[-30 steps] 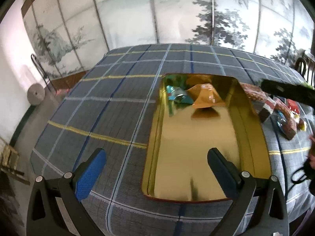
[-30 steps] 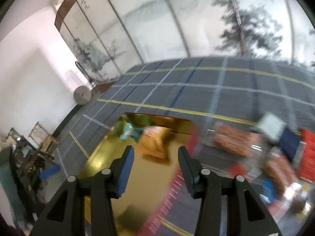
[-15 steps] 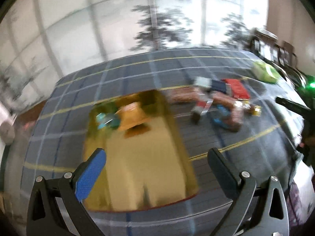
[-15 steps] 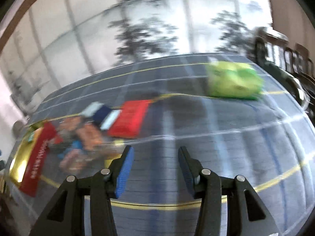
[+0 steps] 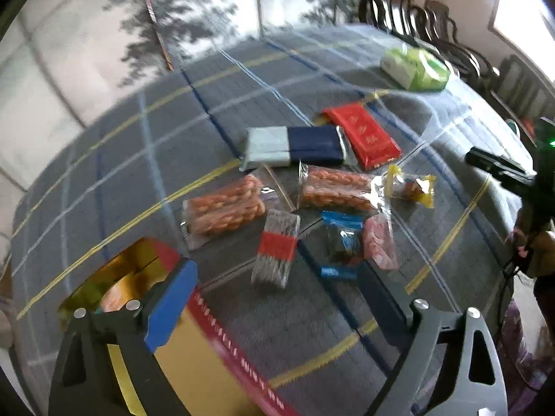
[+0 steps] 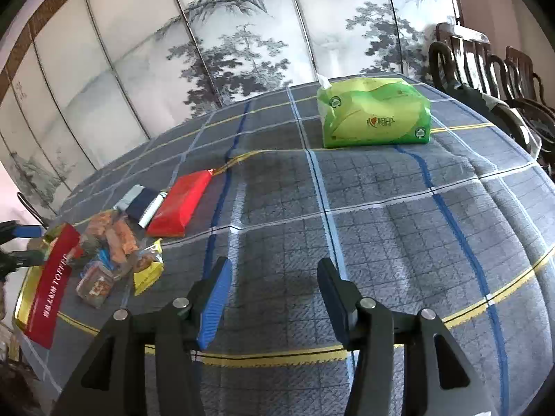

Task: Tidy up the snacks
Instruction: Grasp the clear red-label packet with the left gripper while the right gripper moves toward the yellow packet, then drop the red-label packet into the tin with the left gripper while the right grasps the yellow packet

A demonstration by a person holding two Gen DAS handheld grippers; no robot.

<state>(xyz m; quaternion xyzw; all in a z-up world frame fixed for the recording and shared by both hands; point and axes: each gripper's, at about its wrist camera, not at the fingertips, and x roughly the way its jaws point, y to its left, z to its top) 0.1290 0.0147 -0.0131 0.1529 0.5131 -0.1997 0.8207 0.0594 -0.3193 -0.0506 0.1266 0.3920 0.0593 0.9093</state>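
Several snack packs lie in a heap on the plaid tablecloth: a red pack [image 5: 362, 135], a navy and grey bar [image 5: 295, 145], two orange twist packs [image 5: 223, 206], a clear pack with a red band [image 5: 277, 246] and a yellow-edged candy bag [image 5: 411, 187]. A gold tray with a red rim [image 5: 222, 329] lies at lower left. My left gripper [image 5: 277, 298] is open and empty just before the heap. My right gripper [image 6: 274, 294] is open and empty over bare cloth, right of the heap [image 6: 114, 242].
A green tissue pack [image 6: 374, 118] stands at the table's far side, also in the left wrist view [image 5: 414, 67]. Dark wooden chairs [image 6: 485, 62] line the right. A painted folding screen [image 6: 242, 41] stands behind the table.
Both grippers have swung right, from over the gold tray to the snack heap and the cloth beyond it. Both stay open and empty.
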